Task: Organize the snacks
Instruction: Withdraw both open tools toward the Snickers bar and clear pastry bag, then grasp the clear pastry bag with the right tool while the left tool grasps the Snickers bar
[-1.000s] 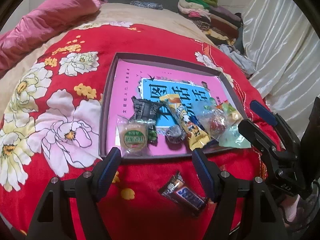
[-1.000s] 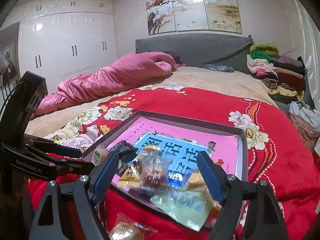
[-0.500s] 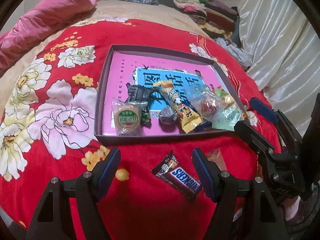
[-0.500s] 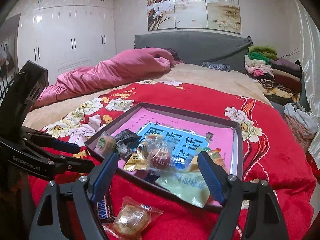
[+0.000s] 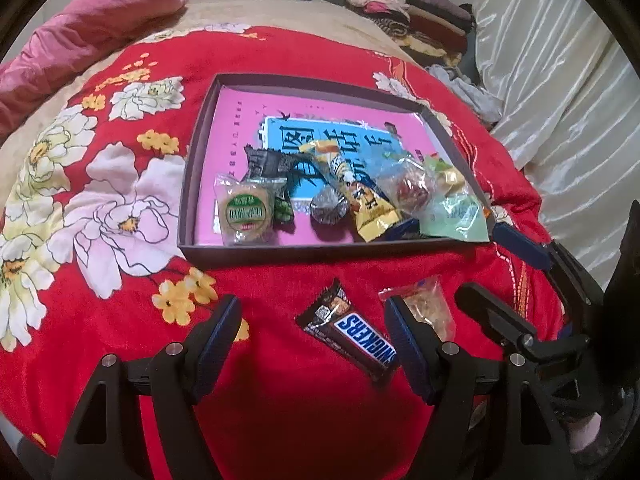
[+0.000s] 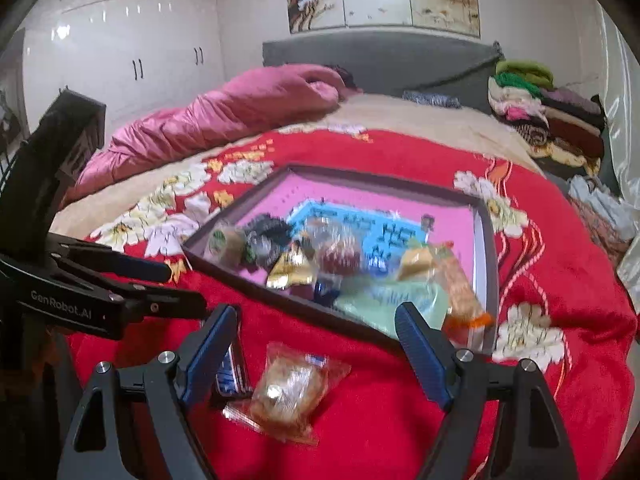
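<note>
You are holding both grippers wide open and empty: left gripper framing the Snickers bar, right gripper the clear-wrapped pastry, box at twelve o'clock.

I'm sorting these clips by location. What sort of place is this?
A bedroom, most likely: the snacks and their tray sit on a bed with a red floral blanket, a grey headboard behind, white wardrobe doors, and folded clothes stacked nearby.
</note>
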`<action>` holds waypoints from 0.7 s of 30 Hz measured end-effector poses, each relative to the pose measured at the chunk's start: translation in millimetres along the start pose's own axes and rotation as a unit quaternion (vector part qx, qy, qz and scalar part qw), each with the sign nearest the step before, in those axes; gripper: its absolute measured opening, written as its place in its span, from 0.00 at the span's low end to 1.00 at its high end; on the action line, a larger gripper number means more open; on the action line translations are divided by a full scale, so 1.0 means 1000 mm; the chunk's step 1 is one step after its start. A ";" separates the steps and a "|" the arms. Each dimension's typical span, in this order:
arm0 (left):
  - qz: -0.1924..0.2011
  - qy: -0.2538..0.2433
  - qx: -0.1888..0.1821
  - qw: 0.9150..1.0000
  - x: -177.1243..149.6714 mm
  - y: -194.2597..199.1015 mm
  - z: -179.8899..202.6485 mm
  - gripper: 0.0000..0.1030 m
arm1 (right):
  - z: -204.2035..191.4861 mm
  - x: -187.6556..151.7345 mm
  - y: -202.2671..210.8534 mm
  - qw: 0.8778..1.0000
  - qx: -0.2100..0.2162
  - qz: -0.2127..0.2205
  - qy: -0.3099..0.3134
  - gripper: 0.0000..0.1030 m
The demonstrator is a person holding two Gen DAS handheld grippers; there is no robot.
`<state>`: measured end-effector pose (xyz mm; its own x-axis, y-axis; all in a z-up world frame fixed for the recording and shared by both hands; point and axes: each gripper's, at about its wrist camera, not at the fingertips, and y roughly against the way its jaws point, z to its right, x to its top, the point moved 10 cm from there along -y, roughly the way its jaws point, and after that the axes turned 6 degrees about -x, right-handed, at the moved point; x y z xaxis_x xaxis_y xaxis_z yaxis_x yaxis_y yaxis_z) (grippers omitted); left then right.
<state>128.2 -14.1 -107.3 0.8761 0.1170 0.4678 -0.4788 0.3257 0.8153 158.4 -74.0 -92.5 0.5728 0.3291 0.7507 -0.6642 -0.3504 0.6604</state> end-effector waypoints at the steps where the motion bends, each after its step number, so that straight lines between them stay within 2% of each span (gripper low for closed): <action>1: -0.002 0.001 0.000 1.000 -0.001 -0.001 0.000 0.73 | 0.000 -0.003 -0.001 1.000 0.005 -0.007 -0.006 0.79; 9: -0.025 0.007 0.002 1.000 -0.015 -0.010 -0.003 0.73 | 0.002 -0.027 -0.013 0.998 0.013 -0.060 -0.032 0.79; 15: -0.043 0.022 -0.009 0.999 -0.026 -0.019 -0.001 0.73 | -0.007 -0.045 -0.030 0.994 0.006 -0.104 -0.014 0.79; 21: -0.058 0.036 -0.018 0.998 -0.034 -0.030 0.002 0.73 | -0.009 -0.056 -0.042 0.992 0.013 -0.124 -0.011 0.67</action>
<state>112.8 -30.2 -147.3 0.9276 0.1428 0.3452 -0.3735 0.3750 0.8485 149.7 -69.6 -162.6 0.7280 0.3892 0.5644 -0.4882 -0.2837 0.8254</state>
